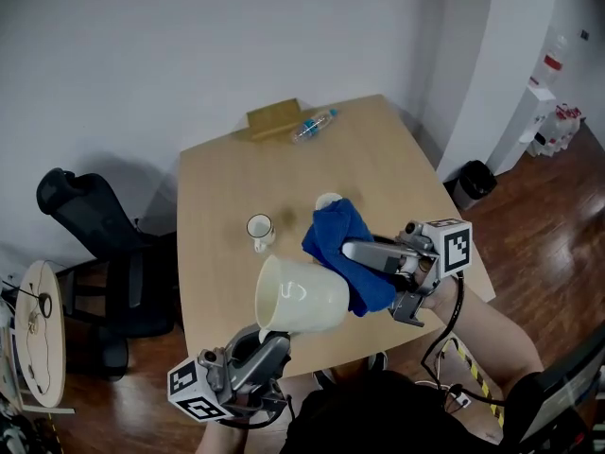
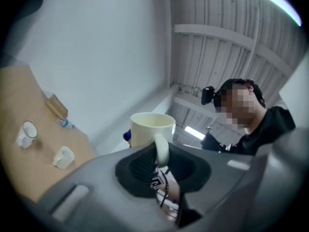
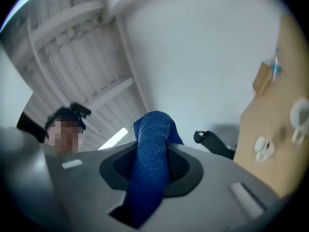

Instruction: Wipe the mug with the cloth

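Observation:
A cream mug (image 1: 301, 297) hangs in the air above the table's near edge, tilted with its mouth to the left. My left gripper (image 1: 269, 343) is shut on its handle (image 2: 161, 150) from below. In the left gripper view the mug (image 2: 150, 128) stands just past the jaws. My right gripper (image 1: 352, 251) is shut on a blue cloth (image 1: 344, 252), which drapes against the mug's right side. The cloth (image 3: 153, 164) runs between the jaws in the right gripper view.
On the wooden table (image 1: 397, 178) stand a small white cup (image 1: 260, 229) and another white cup (image 1: 327, 200) partly behind the cloth. A plastic bottle (image 1: 313, 126) and a wooden board (image 1: 272, 118) lie at the far edge. A black office chair (image 1: 95, 244) is at the left.

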Demonstrator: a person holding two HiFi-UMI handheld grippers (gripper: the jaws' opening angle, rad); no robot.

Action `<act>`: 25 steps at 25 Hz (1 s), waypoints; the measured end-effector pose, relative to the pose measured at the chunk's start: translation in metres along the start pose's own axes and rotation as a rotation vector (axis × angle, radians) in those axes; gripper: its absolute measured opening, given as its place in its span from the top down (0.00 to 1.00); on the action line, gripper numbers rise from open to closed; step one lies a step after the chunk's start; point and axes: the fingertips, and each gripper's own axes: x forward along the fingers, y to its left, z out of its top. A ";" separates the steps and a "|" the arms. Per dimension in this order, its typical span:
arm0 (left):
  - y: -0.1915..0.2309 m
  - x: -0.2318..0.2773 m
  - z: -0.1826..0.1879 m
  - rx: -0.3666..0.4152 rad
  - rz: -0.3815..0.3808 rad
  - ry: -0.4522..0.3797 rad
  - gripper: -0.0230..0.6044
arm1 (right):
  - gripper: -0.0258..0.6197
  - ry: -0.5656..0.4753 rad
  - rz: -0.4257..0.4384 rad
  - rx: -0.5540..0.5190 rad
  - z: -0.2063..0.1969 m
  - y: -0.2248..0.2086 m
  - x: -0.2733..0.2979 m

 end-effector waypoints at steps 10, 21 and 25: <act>-0.023 0.014 0.008 -0.076 -0.187 -0.149 0.89 | 0.80 -0.294 0.332 0.669 -0.055 -0.005 -0.002; -0.005 0.011 0.019 -0.083 -0.130 -0.241 0.88 | 0.80 -0.278 0.266 0.678 -0.099 -0.010 0.010; 0.005 0.002 0.026 0.000 -0.003 -0.219 0.89 | 0.80 -0.318 -0.044 0.363 -0.059 -0.040 -0.023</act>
